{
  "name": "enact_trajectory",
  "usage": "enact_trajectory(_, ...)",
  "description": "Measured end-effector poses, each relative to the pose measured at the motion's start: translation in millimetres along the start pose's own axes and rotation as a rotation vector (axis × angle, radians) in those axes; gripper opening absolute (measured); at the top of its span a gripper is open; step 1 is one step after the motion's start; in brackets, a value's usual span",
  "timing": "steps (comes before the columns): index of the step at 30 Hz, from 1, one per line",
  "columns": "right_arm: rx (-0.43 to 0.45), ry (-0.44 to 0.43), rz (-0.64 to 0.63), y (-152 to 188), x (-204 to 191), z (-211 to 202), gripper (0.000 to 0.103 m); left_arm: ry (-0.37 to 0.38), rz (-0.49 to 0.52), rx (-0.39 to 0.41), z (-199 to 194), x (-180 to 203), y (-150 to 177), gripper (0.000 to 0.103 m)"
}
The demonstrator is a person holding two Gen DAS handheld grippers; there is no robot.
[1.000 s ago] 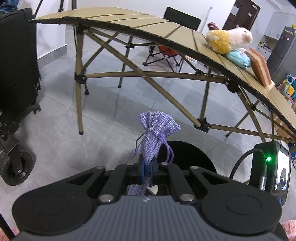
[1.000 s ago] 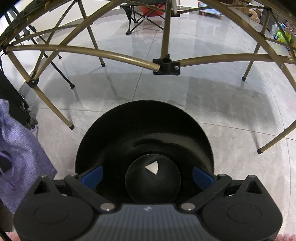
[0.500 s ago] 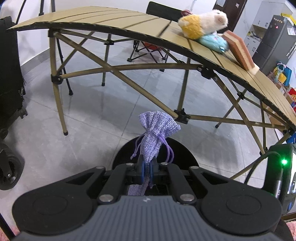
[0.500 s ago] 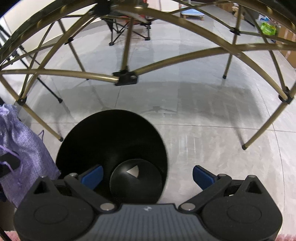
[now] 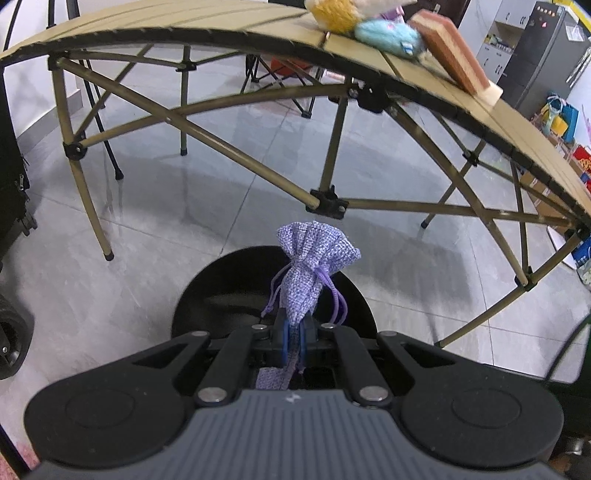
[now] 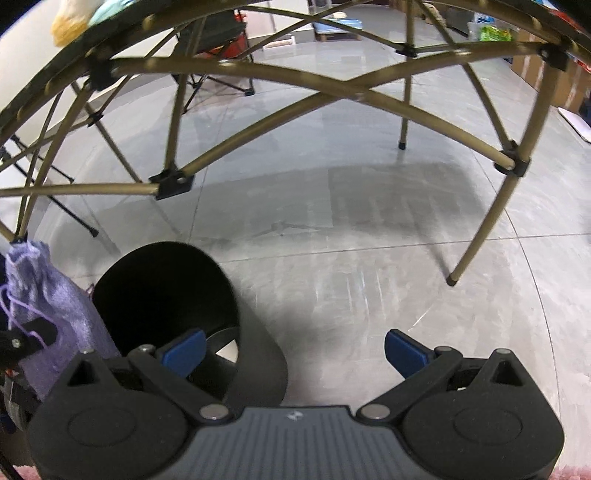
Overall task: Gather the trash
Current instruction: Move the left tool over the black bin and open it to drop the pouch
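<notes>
Left gripper [image 5: 293, 341]: jaws together, clamped on one purple pouch [image 5: 314, 266]. Pouch is pinched low on its body; gathered mouth and drawstrings stick up past the fingertips. It hangs over the open mouth of one black bin [image 5: 236, 291] on the floor.

Right gripper [image 6: 293, 350]: jaws wide apart, nothing between them. Two blue pads [image 6: 184, 350] visible, one each side. Left pad sits over the bin's right rim; right pad is over bare floor.

Right wrist view: same pouch [image 6: 48, 306] at far left, just beside the bin [image 6: 162, 295]. One pale scrap lies at the bin's bottom.

One folding bench [image 5: 207, 26], tan slats, crossed tan struts beneath, arcs across the far side. On its top, right part: two plush toys, one yellow-and-white [image 5: 340, 13], one light blue [image 5: 388, 35], touching; one reddish-brown block [image 5: 454, 62] just right of them.

Grey tiled floor [image 6: 369, 229]. One folding chair [image 6: 218, 33] beyond the bench.
</notes>
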State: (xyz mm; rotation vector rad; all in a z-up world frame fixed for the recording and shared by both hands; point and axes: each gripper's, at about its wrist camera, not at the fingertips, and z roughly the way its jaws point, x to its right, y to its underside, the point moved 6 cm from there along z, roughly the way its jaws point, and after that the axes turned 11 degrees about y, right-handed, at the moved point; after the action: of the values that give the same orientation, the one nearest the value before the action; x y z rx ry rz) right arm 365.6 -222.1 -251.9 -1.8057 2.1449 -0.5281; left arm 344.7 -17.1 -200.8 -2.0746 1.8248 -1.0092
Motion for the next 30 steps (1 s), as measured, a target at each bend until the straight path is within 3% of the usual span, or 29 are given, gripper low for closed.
enact_trajectory(16,-0.003,0.031,0.101,4,54,3,0.103,-0.110,-0.023,-0.112,53,6,10,0.006)
enact_trajectory(30,-0.027,0.066,0.141,14,81,13,0.103,-0.219,-0.055,-0.261,92,-5,28,0.006)
